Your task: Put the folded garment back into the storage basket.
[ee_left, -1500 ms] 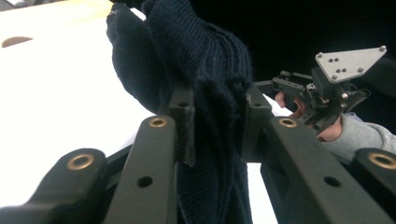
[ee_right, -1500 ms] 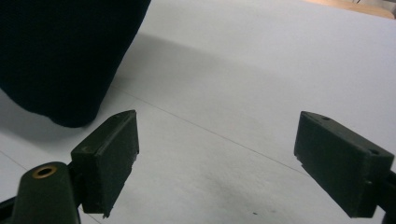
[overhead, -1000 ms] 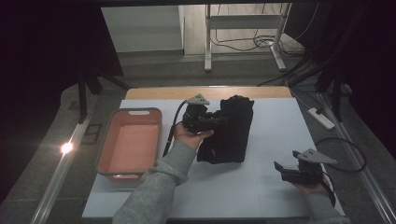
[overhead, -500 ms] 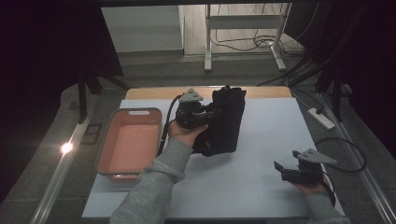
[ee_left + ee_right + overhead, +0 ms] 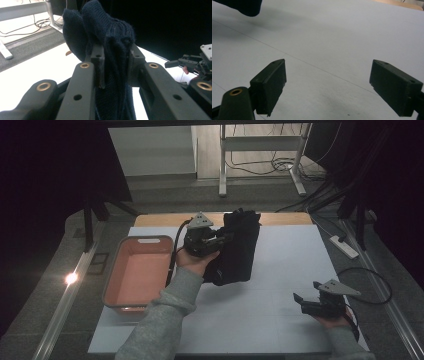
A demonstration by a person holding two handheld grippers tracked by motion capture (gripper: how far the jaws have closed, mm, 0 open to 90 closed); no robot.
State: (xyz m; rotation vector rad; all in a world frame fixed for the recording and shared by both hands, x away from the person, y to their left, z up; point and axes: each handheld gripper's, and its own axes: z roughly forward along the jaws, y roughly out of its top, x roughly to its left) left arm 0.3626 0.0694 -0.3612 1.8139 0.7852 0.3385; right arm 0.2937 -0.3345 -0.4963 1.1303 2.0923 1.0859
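A dark navy knitted garment (image 5: 238,249) hangs above the middle of the white table, lifted by my left gripper (image 5: 226,237), which is shut on its upper edge. In the left gripper view the folded knit (image 5: 110,37) is pinched between both jaws and rises above them. My right gripper (image 5: 300,301) rests low near the table's right front, held by a hand, open with nothing between its jaws. In the right gripper view the wide gap (image 5: 327,85) shows bare white table, with a corner of the garment (image 5: 244,6) at top left.
A salmon-pink rectangular bin (image 5: 137,272) sits at the table's left side, beside my left forearm. The white table sheet (image 5: 280,330) spreads across the front. A power strip (image 5: 345,246) and cables lie off the right edge. A metal stand (image 5: 260,157) is behind the table.
My left gripper has lifted the garment off the table and carried it leftward and away from me. The right gripper has stayed still.
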